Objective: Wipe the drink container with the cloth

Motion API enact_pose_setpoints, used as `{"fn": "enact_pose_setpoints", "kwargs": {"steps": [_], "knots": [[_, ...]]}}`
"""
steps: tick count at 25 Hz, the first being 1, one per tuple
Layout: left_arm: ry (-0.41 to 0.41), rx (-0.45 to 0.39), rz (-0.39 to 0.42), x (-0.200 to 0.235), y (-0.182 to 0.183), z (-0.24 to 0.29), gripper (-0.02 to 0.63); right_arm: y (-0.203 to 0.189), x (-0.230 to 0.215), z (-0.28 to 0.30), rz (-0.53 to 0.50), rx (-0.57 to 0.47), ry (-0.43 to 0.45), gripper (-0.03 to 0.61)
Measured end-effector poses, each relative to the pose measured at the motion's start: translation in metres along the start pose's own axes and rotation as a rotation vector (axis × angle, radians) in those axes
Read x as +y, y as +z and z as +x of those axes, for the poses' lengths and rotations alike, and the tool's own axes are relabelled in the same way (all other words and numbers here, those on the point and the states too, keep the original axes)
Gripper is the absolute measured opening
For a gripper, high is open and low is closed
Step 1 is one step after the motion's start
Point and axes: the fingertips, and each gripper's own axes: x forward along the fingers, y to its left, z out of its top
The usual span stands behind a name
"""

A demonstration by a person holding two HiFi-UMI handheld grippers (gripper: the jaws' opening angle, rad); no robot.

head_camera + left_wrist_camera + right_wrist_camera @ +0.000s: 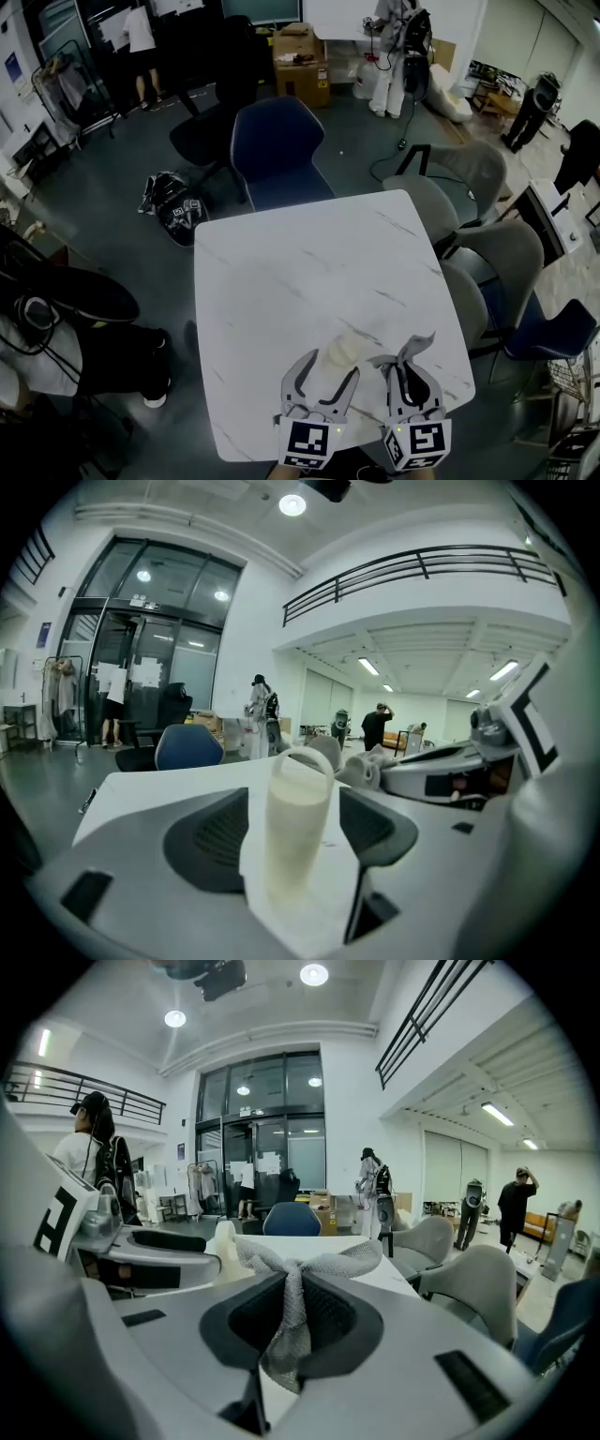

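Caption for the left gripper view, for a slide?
Left tool open around an upright cream drink container on the white table.

My white marbled desk (281,281) stands on dark grey floor (94,206), a blue chair (277,155) beyond, grey chairs (473,173) beside.

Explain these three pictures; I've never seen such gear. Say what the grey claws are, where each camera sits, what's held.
No robot: a person holds a grey two-jaw tool in each hand. One picture looks down from a head camera onto the white marbled table. The others come from cameras riding on each tool. The left tool stands open around an upright cream drink container with a loop handle, on the table, without touching it. The right tool pinches a grey mesh cloth.
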Motion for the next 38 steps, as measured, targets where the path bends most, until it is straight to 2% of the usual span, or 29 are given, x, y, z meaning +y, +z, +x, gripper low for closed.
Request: {"fn": "enact_pose_setpoints", "kwargs": {"steps": [5,8,15,21,24,31,38], "knots": [[-0.052,0.033,0.067,0.001,-0.017,0.012,0.285,-0.021,0.002,0.017,0.000,0.080,0.015,0.051],[-0.089,0.036,0.082,0.001,-0.018,0.018,0.285,-0.027,0.006,0.026,-0.023,0.113,0.057,0.051],[-0.144,0.002,0.053,-0.002,-0.007,0.025,0.285,-0.036,0.019,0.032,-0.142,0.153,0.238,0.051],[-0.154,-0.018,0.057,-0.002,-0.002,0.024,0.278,-0.031,0.047,0.027,-0.262,0.142,0.488,0.051],[-0.180,-0.030,0.083,-0.002,0.002,0.025,0.275,-0.026,0.054,0.027,-0.306,0.130,0.582,0.051],[-0.218,-0.024,0.099,-0.002,-0.001,0.026,0.275,-0.021,0.065,0.027,-0.375,0.109,0.757,0.051],[-0.232,-0.005,0.105,-0.003,-0.003,0.025,0.275,-0.027,0.068,0.033,-0.420,0.127,0.846,0.051]]}}
